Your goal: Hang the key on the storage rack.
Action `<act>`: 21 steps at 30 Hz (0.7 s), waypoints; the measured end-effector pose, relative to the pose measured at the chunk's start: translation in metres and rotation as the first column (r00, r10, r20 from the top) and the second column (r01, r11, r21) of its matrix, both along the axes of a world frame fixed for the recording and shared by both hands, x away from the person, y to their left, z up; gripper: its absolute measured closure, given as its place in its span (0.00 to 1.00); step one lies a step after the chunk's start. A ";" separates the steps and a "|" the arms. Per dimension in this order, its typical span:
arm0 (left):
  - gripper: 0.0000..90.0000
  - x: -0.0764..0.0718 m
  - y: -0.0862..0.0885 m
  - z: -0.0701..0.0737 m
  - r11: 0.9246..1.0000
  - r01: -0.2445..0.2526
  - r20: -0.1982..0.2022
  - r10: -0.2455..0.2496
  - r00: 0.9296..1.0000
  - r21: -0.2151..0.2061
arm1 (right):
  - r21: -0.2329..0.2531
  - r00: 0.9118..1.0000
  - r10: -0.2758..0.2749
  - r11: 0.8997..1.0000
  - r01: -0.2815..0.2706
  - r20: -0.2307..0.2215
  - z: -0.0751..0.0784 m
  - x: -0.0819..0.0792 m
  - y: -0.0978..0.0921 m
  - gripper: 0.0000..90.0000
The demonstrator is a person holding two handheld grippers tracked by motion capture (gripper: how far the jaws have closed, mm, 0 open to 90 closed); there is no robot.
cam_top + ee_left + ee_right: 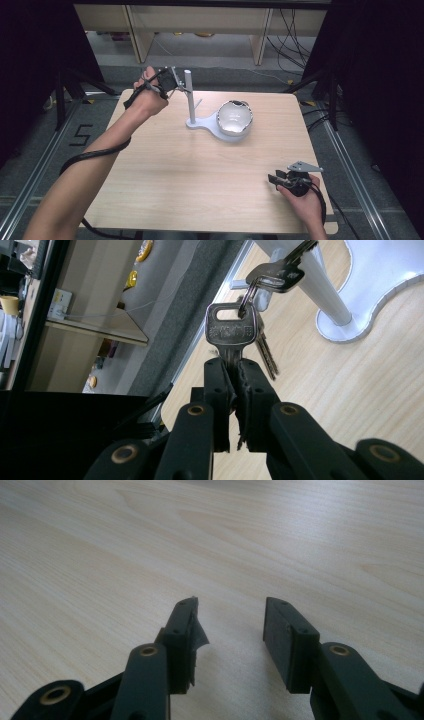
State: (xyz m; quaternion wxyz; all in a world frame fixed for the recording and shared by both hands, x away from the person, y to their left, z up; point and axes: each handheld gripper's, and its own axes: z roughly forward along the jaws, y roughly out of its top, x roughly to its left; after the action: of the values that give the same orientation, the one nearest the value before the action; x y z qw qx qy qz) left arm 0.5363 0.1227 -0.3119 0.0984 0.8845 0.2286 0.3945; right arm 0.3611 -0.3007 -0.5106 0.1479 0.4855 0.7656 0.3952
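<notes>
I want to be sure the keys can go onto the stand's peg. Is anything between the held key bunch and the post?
Nothing visible. The left gripper clamps one key; the bunch already reaches the post.

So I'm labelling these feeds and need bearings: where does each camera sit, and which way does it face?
High view: above the person's side, looking forward and down on the table; both forearms enter from below.
Left gripper view: rides the left gripper, shut on a key, facing the stand.
Right gripper view: rides the open right gripper, facing bare tabletop.
Shared: high and left views both show the stand.

Black fingers (182,630), brass rivets, bare forearms.
</notes>
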 end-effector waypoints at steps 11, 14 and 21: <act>0.93 -0.009 -0.005 -0.003 1.000 0.003 -0.014 -0.002 1.000 0.021 | -0.003 1.000 0.002 1.000 -0.002 -0.003 0.000 0.000 0.002 0.64; 0.93 -0.010 -0.007 -0.003 1.000 0.002 -0.012 -0.002 1.000 0.027 | -0.034 0.999 0.020 0.999 -0.019 0.038 0.000 0.002 -0.001 0.64; 0.93 -0.012 -0.009 -0.003 1.000 -0.012 -0.021 0.013 1.000 0.026 | -0.005 1.000 0.010 1.000 -0.010 0.015 0.000 0.001 0.000 0.64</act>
State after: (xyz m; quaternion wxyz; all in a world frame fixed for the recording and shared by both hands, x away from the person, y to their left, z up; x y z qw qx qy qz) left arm 0.5247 0.1136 -0.3147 0.0822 0.8884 0.2301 0.3886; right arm 0.3622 -0.3004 -0.5111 0.1531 0.4781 0.7680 0.3977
